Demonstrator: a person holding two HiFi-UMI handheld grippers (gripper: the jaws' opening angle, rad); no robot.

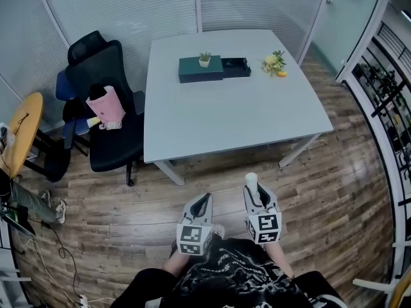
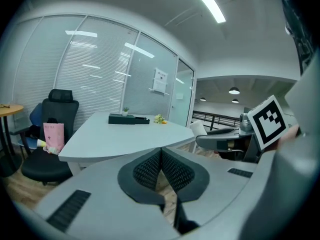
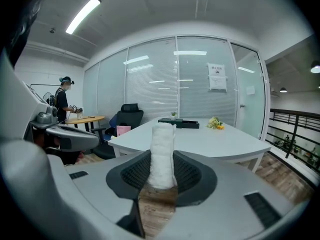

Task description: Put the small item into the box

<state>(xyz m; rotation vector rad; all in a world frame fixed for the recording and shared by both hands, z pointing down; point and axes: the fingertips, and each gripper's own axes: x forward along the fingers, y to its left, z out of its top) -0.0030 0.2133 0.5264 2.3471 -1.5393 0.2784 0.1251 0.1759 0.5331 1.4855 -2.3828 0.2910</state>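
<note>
A white rolled cloth [image 3: 162,151] stands upright between the pads of my right gripper [image 3: 162,173], which is shut on it; it also shows as a white stub [image 1: 251,180] in the head view. My left gripper [image 1: 201,201] is shut, its ribbed pads [image 2: 150,170] touching with nothing between them. Both grippers hang over the wooden floor, well short of the white table [image 1: 231,117]. A dark green box [image 1: 201,69] lies at the table's far side, its black drawer [image 1: 236,67] pulled out to the right. A tiny potted plant [image 1: 205,58] sits on the box.
Yellow flowers [image 1: 275,63] lie right of the box. A black office chair [image 1: 106,108] with a pink bag [image 1: 106,104] stands at the table's left. A round wooden table [image 1: 24,133] sits far left, where a person [image 3: 64,101] stands. Glass walls lie behind; a railing [image 1: 392,108] runs right.
</note>
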